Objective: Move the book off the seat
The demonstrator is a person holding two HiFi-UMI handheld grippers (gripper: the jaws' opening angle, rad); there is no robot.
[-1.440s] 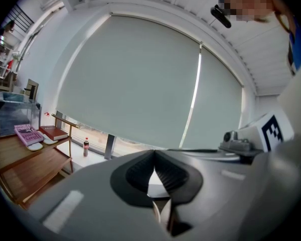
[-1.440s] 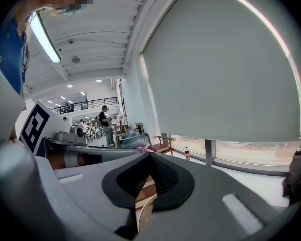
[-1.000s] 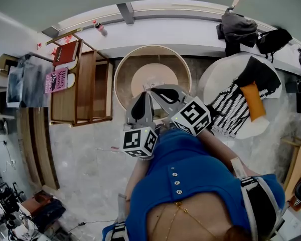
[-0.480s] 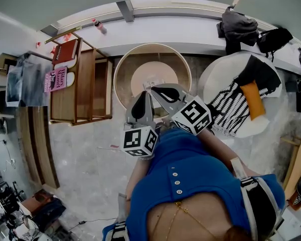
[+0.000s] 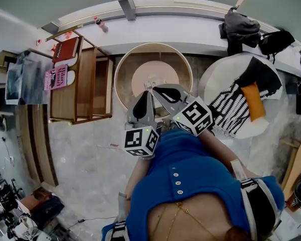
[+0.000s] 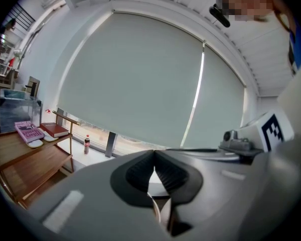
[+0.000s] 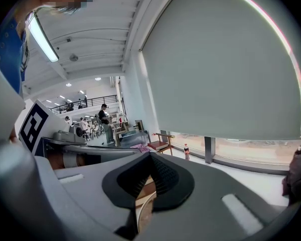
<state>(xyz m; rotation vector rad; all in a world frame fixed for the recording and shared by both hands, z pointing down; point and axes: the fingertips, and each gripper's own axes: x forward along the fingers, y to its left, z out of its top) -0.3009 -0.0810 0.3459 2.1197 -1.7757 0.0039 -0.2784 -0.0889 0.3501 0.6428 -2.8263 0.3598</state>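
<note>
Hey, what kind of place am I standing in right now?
Probably a lounge corner of a large open office or hall: a wooden seat holding books beside a window's roller blind, a round cushioned chair, and people standing farther back under ceiling lights.

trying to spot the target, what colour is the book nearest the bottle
That book is dark red, clearest in the head view.

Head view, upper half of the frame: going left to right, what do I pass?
pink book → bottle → round wooden table → orange cushion
</note>
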